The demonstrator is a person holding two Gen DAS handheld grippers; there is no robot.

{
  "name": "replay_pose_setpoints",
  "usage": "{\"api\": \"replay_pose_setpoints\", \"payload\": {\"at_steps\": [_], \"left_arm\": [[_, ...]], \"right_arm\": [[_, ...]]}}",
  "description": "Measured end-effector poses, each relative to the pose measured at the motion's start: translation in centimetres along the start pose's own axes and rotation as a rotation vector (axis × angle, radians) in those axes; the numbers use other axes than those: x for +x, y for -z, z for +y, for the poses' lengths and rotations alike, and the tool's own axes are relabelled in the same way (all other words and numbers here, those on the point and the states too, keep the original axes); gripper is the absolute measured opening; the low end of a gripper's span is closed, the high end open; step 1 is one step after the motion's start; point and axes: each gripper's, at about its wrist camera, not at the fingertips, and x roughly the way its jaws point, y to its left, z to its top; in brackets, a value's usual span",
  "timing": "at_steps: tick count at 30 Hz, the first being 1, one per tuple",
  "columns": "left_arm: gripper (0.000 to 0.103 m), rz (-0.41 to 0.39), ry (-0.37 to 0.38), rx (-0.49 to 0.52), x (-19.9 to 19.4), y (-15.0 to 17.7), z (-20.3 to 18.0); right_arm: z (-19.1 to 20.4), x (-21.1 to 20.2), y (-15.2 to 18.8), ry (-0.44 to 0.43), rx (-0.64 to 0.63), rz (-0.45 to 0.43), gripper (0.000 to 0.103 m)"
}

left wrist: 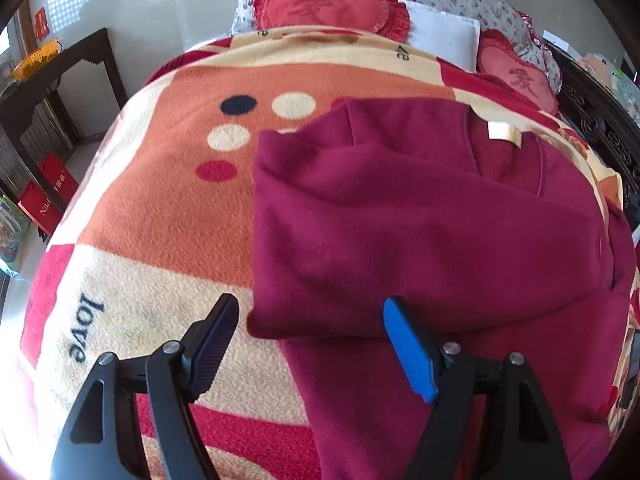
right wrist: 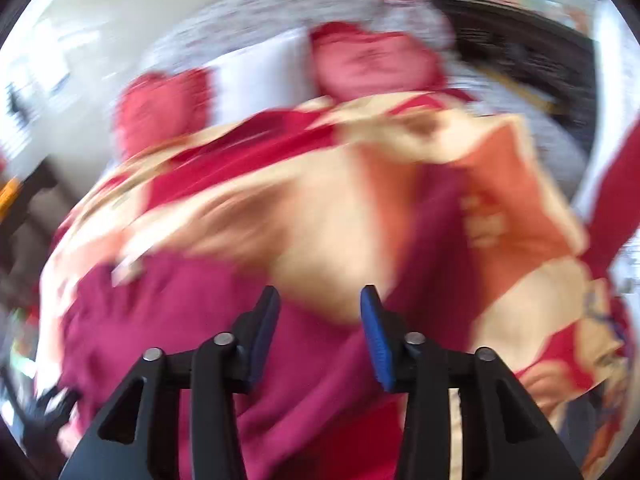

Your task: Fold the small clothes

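Hovering wide apart over the maroon garment (left wrist: 400, 220), left gripper (left wrist: 312, 308) and right gripper (right wrist: 320, 300), both empty

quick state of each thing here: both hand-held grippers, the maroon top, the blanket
left hand-held gripper: open, empty, over the top's folded edge
right hand-held gripper: open, empty; view blurred
maroon top: partly folded, one side laid over, neck label showing
blanket: spread flat under the top

L gripper (left wrist: 310, 308) wide apart, R gripper (right wrist: 320, 300) parted
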Motion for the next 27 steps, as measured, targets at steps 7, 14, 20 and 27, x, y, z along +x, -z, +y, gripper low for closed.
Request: {"api": "replay_pose_setpoints", "payload": {"at_steps": [7,14,20,27], "left_arm": [[0.079,0.008,0.003,0.003,0.0,-0.3,0.0],[0.079,-0.008,0.008,-0.035,-0.3,-1.1,0.9],[0.079,-0.076,0.038,-0.118,-2.6,-2.3,2.2],[0.079,-0.081,0.067,-0.162,-3.5,-2.0,2.6]], "right_arm": [[-2.8,8.3,-3.6,0.11,0.0,0.193,0.025],[-4.2,2.6,-1.6,-0.07,0.039,0.027,0.0],[2.7,-7.8,-0.5,-0.403,-0.156,-0.12,0.0],[13.4,-6.9,8.9,-0.599,-0.467,0.022,0.001]]}}
